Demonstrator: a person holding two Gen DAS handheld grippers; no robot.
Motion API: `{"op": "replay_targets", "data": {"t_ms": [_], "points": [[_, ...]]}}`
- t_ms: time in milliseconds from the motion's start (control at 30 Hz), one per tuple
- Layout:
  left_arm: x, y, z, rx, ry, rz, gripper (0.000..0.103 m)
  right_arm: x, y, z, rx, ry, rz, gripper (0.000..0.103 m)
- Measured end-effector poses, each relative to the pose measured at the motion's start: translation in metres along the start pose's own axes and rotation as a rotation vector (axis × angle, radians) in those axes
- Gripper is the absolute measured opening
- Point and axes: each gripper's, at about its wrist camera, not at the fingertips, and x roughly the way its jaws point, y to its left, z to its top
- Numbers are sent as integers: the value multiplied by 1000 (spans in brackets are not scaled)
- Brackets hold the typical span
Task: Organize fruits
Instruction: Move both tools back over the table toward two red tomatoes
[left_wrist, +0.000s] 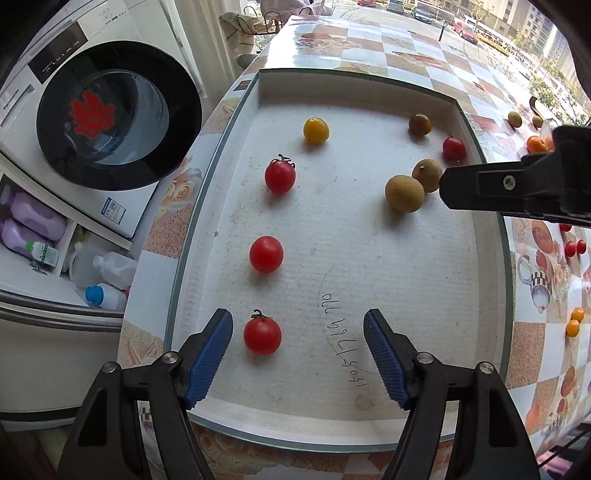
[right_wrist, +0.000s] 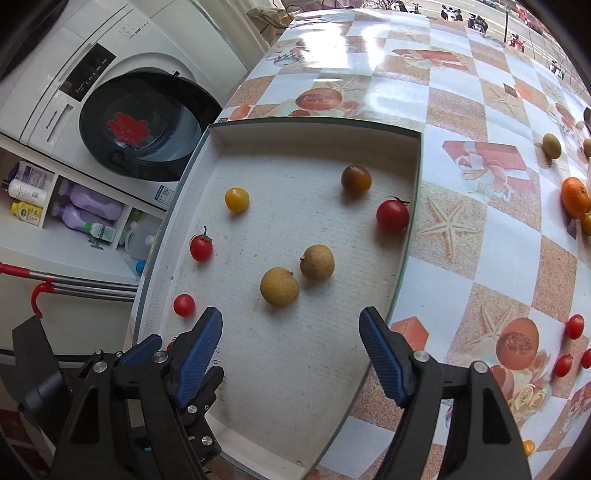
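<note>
Both grippers are wide open and hold nothing. The left gripper (left_wrist: 298, 352) hangs over the near edge of the white tray (left_wrist: 218, 155), by a red tomato (left_wrist: 262, 335). The right gripper (right_wrist: 291, 345) points at two brown fruits (right_wrist: 279, 287) mid-tray. A yellow tomato (left_wrist: 316, 130) sits near the tray's far edge.

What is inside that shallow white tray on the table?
The tray holds four red tomatoes, for example one near the left gripper, a yellow tomato, a brownish one and two tan round fruits. Nothing in it looks covered.
</note>
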Motion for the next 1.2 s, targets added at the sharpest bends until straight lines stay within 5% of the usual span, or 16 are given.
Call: {"op": "replay_targets", "data": {"t_ms": [467, 700, 1067, 1200], "points": [[-29, -92, 40, 220, -79, -92, 75, -75, -127, -61, 288, -62, -194, 80], [-33, -155, 61, 302, -71, -202, 75, -92, -195, -92, 438, -64, -302, 80], [-13, -251, 82, 412, -31, -333, 75, -103, -244, -107, 469, -113, -373, 80], [-2, -277, 87, 454, -24, -349, 75, -102, -251, -105, 440, -127, -351, 62]]}}
